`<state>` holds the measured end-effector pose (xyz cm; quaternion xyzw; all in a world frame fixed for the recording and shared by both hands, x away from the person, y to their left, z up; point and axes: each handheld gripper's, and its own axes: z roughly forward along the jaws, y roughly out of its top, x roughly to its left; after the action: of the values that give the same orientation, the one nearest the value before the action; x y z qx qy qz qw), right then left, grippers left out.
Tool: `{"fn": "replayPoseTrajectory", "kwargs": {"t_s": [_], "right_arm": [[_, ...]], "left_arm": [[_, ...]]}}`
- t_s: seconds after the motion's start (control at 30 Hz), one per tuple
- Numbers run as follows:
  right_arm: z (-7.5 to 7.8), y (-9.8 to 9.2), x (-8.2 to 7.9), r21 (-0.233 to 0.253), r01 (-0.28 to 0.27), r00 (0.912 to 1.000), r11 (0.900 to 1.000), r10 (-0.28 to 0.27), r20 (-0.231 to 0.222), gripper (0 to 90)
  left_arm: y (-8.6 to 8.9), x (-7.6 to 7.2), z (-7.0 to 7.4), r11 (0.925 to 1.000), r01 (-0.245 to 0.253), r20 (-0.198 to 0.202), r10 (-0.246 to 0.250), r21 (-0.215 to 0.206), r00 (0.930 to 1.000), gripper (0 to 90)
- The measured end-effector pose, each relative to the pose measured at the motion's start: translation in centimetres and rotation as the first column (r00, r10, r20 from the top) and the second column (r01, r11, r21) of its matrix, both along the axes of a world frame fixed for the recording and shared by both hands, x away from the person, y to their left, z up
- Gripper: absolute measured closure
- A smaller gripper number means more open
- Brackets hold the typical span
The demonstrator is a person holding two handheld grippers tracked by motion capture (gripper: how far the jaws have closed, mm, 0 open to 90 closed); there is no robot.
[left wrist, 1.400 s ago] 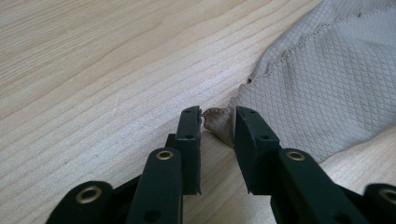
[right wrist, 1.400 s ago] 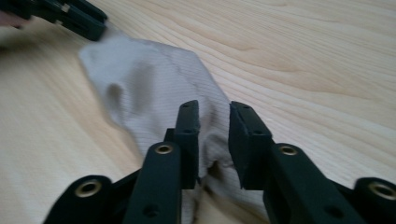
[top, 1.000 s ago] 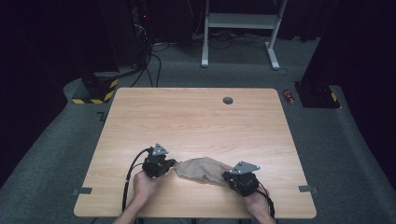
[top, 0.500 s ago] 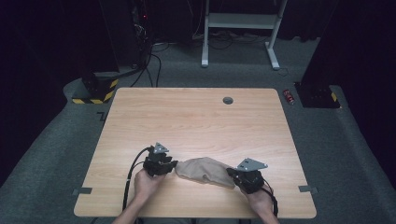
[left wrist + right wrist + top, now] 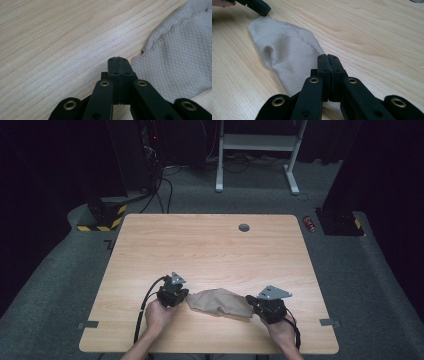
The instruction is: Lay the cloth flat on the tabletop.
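Down at the near edge of the table (image 5: 210, 240), both hands are in, and between them lies the cloth (image 5: 220, 301), a beige, quilted-looking piece, rumpled and bunched into a low heap on the wood. The left gripper (image 5: 181, 296) sits at the cloth's left end, the right gripper (image 5: 250, 302) at its right end, one at each side, which looks like a set-up for stretching or spreading the fabric out flat. In the left gripper view, the jaws are pressed fully together, and the stitched edge of the cloth (image 5: 180, 62) runs just beside the tips; whether any fabric is pinched between them, I can't tell. Same story in the right gripper view: jaws tight together, cloth (image 5: 287, 52) running in under and beside them, a grip on it likely but not visible for certain. Farther up that view, the left gripper (image 5: 259, 8) touches the cloth's far corner. Beyond the cloth the tabletop is bare wood up to a small round grommet (image 5: 244, 227) near the far edge.
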<state>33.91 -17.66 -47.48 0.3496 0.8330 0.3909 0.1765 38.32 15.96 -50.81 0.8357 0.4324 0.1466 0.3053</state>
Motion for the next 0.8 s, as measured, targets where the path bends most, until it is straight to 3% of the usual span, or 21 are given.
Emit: {"fn": "replayPoseTrajectory", "kwargs": {"t_s": [0.17,0.27,0.3,0.37,0.5,0.67,0.8], "right_arm": [[0.6,0.0,0.0,0.008,-0.001,0.9999,1.000,0.001,0.017,89.1],[0.7,0.1,0.2,0.006,-0.004,0.9997,1.000,0.003,0.023,89.1],[0.8,0.2,0.2,0.007,-0.004,0.9997,1.000,0.004,0.024,89.0],[0.8,0.3,0.3,0.007,-0.006,0.9996,1.000,0.006,0.027,89.1],[1.1,0.6,0.3,0.007,-0.010,0.9993,1.000,0.010,0.037,89.1],[1.8,0.6,0.5,0.005,-0.009,0.9984,1.000,0.008,0.056,89.2],[2.3,0.5,0.7,0.002,-0.003,0.9974,1.000,0.003,0.072,89.2]], "left_arm": [[0.3,-0.3,0.8,0.9976,0.002,0.014,-0.001,-0.070,0.9999,86.4],[0.1,-0.2,0.9,0.9987,0.018,0.001,-0.018,-0.048,0.9998,75.5],[-0.3,-0.3,0.7,0.9996,0.024,0.009,-0.024,-0.013,0.9997,69.9],[-0.4,-0.2,0.5,0.9996,0.028,-0.004,-0.028,-0.001,0.9996,69.4],[-0.8,-0.2,0.2,0.9986,0.042,-0.003,-0.042,0.032,0.9991,86.2],[-1.1,0.0,0.4,0.9955,0.065,-0.014,-0.064,0.069,0.9978,89.7],[-0.9,0.0,0.8,0.9958,0.070,0.007,-0.070,0.060,0.9975,90.0]]}}
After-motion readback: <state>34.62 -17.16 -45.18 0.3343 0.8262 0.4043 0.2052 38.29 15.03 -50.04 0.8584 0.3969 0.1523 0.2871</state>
